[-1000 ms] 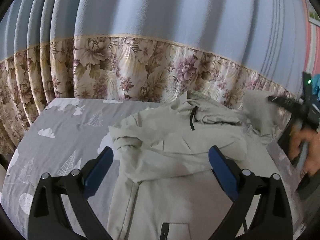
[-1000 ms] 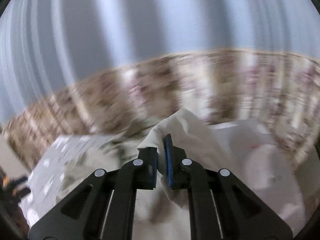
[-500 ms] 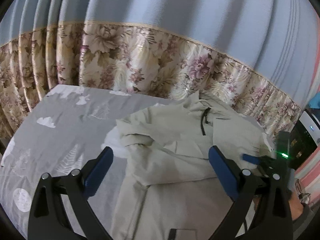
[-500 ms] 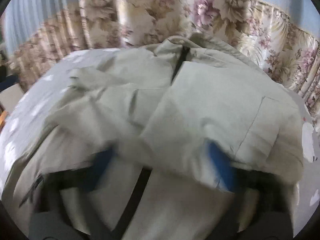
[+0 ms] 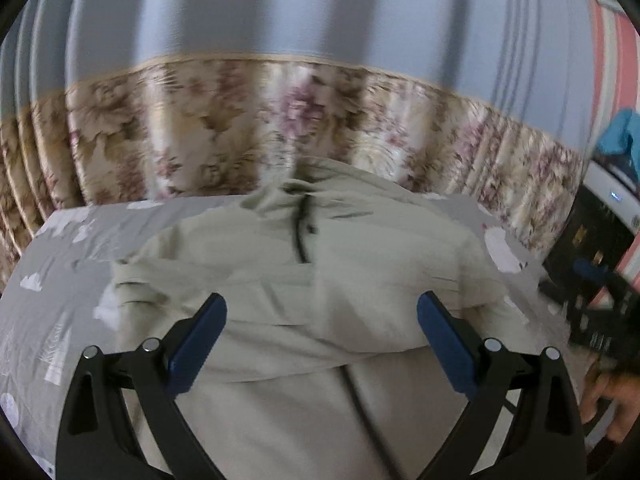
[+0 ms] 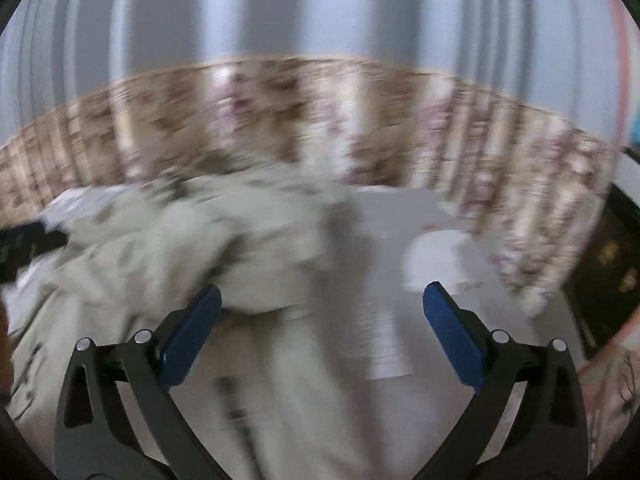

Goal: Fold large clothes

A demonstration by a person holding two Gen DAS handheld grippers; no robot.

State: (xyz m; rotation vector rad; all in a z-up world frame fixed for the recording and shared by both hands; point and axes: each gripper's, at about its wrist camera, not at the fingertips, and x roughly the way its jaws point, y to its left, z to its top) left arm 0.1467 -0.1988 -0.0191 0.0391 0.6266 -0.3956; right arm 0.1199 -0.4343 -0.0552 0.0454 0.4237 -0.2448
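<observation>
A pale beige jacket point(image 5: 320, 280) with a dark zipper lay on the grey, white-printed bedsheet point(image 5: 72, 248); behind the sheet hung a blue curtain point(image 5: 280, 12) with a floral beige-and-mauve border.

A pleated pale blue fabric curtain point(image 5: 280, 12) fills the upper part of both wrist views, straight ahead of the tools. Its lower band is beige cloth printed with brown and mauve flowers point(image 5: 208, 132), edged by a thin tan trim. Below that lies a flat grey bed sheet with white cloud and tree prints point(image 5: 60, 280), stretching forward and to the left. Far to the right stands a pink and white striped wall point(image 5: 608, 60), with a dark cabinet point(image 5: 588, 248) beneath it. Soft, even daylight; the right view is heavily blurred
</observation>
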